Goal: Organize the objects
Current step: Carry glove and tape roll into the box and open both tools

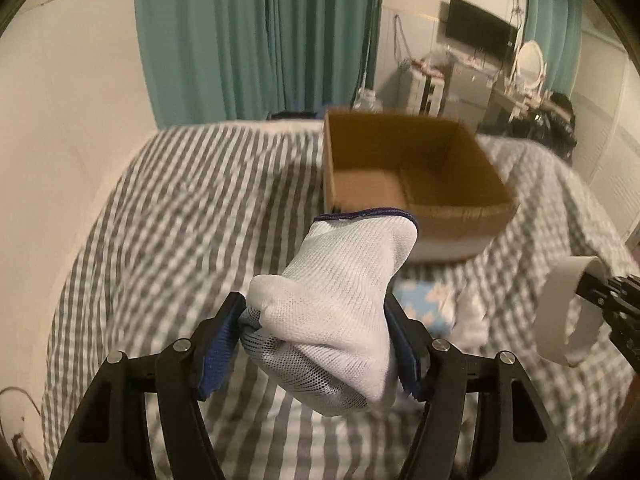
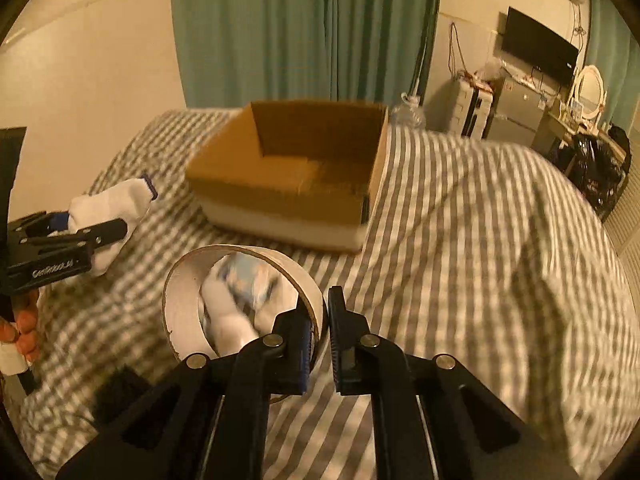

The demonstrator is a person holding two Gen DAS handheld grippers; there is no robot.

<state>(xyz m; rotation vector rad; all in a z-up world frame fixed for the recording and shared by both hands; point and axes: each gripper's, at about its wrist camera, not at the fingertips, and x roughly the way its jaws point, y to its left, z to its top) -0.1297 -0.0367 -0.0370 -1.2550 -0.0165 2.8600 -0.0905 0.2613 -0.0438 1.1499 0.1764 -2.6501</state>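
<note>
- Left wrist view: we see the left gripper (image 1: 316, 344) clamped about half open on a bunched white knit glove (image 1: 340, 312), whose dark-trimmed cuff points toward the cardboard box (image 1: 460, 216).
- We take the cardboard box as landmark: it sits open-topped on the grey-and-white striped bedding (image 1: 180, 208), and the glove is held in the air on its near side.
- Between glove and box, on the bedding, we note a light blue and white patterned cloth (image 1: 424, 304), blurred.
- Further right of the box's near corner, we see the right gripper (image 1: 580, 286) pinching the wall of a white tape roll (image 1: 560, 320).
- Right wrist view: we see the left gripper (image 2: 124, 230) with the glove (image 2: 116, 204) left of the box (image 2: 280, 192), and a person's fingers (image 2: 24, 332) on its handle.
- Nearer than the box, the right gripper (image 2: 324, 320) has its jaws closed tight on the tape roll (image 2: 184, 304) rim, one pad inside the ring and one outside; the roll is lifted off the bedding (image 2: 480, 260).
</note>
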